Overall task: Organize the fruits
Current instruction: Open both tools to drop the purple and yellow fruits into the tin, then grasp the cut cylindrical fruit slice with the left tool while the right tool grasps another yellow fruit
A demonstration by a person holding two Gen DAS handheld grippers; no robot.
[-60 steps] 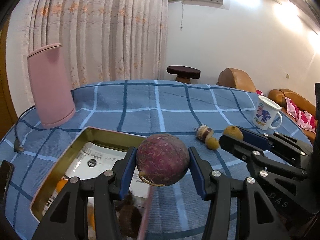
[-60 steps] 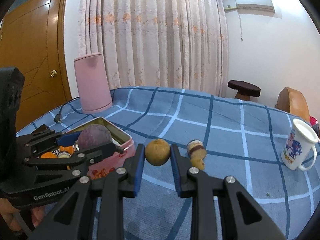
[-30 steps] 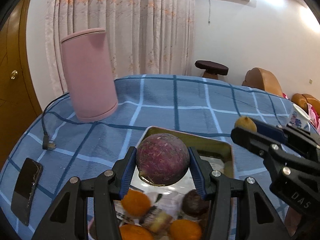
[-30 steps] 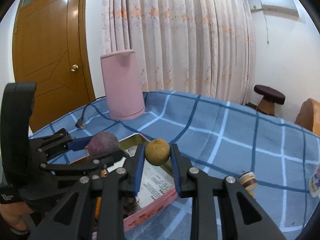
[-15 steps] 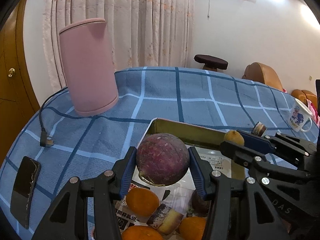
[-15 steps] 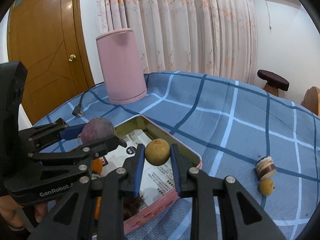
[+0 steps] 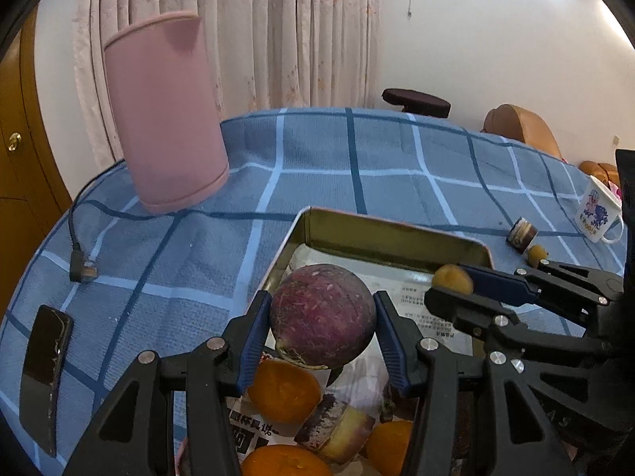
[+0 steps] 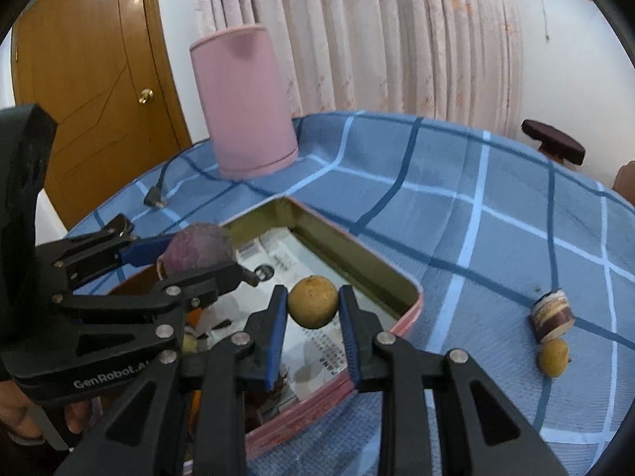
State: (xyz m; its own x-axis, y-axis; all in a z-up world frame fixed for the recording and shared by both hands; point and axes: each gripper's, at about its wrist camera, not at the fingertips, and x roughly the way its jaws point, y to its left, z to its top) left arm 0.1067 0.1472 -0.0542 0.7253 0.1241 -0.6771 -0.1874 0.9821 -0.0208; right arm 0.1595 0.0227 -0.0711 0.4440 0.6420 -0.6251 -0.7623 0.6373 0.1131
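Fruit already collected: several round orange fruits (image 7: 283,390), a cut purple-skinned piece with pale flesh (image 7: 335,430) and a dark item I cannot identify lie in the shallow rectangular metal tin with a pink outer wall (image 8: 412,301), on the printed paper lining its floor.

Fruit in transit: a large round purple fruit with a mottled skin (image 7: 322,315) is clamped between the blue pads of the left gripper (image 7: 322,331), jaws partway open around it, held above the near end of the tin. A small round tan fruit (image 8: 313,301) is pinched in the right gripper (image 8: 313,317), jaws nearly closed on it, over the tin's far right portion, just inside the rim. Neither appears to rest on the lining yet.

Fruit outstanding: on the blue checked cloth of the worktop (image 8: 476,206), well to the right of the tin, a short brown-and-cream banded cylinder (image 8: 553,314) and a second small tan fruit (image 8: 553,351) sit touching or nearly so.

Judgement: task well advanced. Two releases into the tin pending, then apparently one more fetch for the pair on the cloth.

Not part of the sort: pink cylindrical kettle (image 7: 166,115), black phone (image 7: 45,351), white printed mug (image 7: 597,218).
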